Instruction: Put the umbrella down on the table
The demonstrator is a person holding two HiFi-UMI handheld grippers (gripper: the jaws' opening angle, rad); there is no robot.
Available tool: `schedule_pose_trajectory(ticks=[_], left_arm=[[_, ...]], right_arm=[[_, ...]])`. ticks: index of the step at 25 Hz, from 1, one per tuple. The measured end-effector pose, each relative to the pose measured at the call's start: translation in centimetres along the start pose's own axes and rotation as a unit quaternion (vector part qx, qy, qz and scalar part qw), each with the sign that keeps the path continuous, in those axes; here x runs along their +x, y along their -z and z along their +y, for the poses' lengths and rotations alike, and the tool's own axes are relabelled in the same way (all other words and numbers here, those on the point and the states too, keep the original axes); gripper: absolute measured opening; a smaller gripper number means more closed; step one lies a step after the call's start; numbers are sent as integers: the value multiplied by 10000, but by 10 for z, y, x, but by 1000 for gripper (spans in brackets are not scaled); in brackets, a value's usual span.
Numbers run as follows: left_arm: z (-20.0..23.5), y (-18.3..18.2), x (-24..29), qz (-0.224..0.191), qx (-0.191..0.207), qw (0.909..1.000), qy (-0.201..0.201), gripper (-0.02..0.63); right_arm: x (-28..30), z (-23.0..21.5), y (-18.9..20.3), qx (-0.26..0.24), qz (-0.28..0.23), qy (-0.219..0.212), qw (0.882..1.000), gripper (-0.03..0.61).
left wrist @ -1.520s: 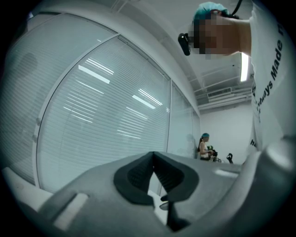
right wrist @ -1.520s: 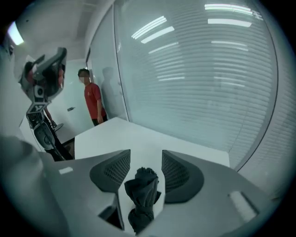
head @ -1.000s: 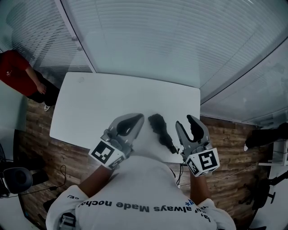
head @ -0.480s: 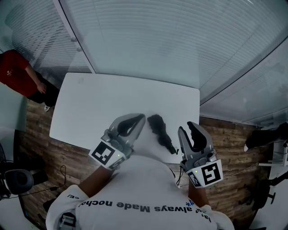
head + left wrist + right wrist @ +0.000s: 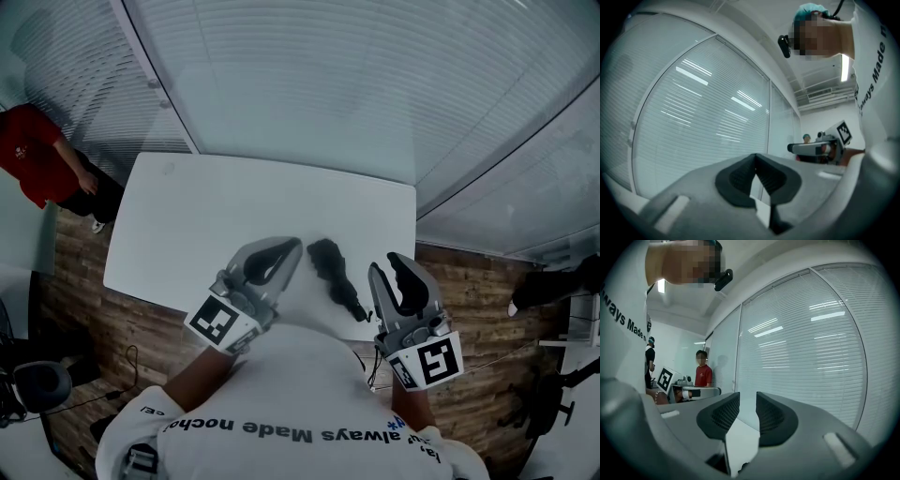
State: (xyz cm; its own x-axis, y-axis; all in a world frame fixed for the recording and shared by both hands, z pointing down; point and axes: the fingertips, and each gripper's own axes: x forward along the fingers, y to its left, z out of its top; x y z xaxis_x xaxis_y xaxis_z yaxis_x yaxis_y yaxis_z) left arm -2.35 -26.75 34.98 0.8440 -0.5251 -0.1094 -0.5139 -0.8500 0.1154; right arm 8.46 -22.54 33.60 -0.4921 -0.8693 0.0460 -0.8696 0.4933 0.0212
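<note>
Folded umbrella [image 5: 336, 277] lies on the tabletop [image 5: 206, 220], apparently clear of both tools. Left tool [image 5: 294, 246] is clenched, empty. Right tool [image 5: 386, 262] has just clenched, nothing between.

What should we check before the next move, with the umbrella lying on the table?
1. Umbrella down on the table: ok, it lies flat near the near edge.
2. Umbrella safe from the edge: cannot tell, its near end sits close to the edge.
3. Right tool free of the umbrella: ok, its jaws have just been closing with nothing between them, and it is held apart from the umbrella.
4. Left tool empty: ok, jaws together, nothing held.
5. Bystander clear of the table: ok, standing off its far left corner.
</note>
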Motion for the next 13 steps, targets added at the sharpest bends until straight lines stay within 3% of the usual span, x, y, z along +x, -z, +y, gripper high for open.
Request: schedule_pose_trajectory(ticks=[13], left_arm=[[1, 2, 2, 14, -24, 10000, 16, 3]], right_arm=[[3, 0, 2, -3, 37, 7, 10000, 109]])
